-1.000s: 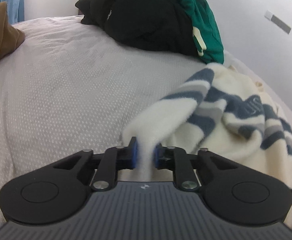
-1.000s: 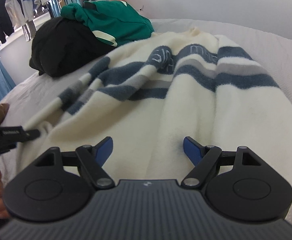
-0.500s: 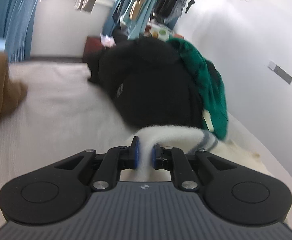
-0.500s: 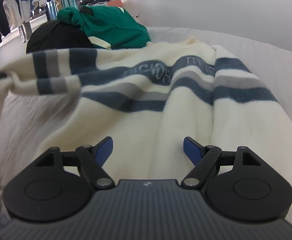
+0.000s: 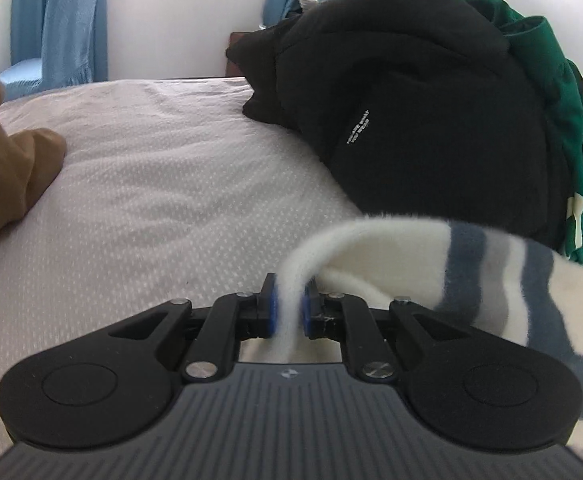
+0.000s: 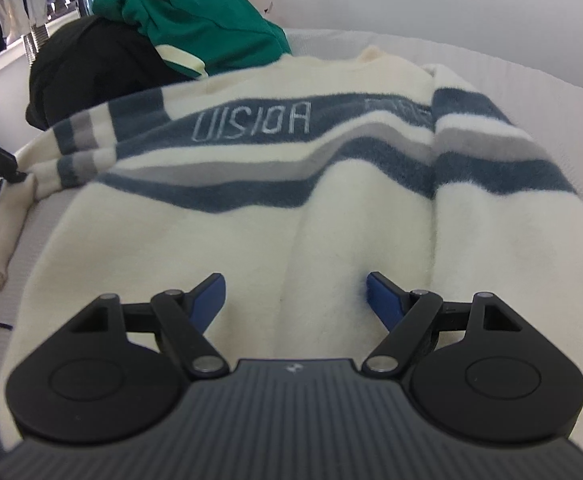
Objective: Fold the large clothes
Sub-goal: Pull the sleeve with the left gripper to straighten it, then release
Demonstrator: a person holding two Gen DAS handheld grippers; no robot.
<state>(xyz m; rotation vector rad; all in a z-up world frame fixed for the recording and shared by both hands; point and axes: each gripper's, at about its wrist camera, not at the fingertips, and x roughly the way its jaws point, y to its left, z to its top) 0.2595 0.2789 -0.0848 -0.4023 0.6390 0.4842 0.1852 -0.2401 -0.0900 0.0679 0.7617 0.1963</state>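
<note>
Spreading the sweater's sleeve out on the bed

Our left gripper (image 5: 288, 312) is clamped on the sleeve (image 5: 431, 256) of the sweater (image 6: 331, 208), which lies on the bed (image 5: 151, 200); the right gripper (image 6: 295, 296) hovers wide open over its body — we'd keep the sleeve taut and low, then pin the body.

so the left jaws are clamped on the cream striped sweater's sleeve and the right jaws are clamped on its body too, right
Not quite. The left gripper is clamped on the sleeve of the cream striped sweater, but the right gripper has its jaws wide open over the sweater's body, gripping nothing. The right wrist view shows this.
</note>
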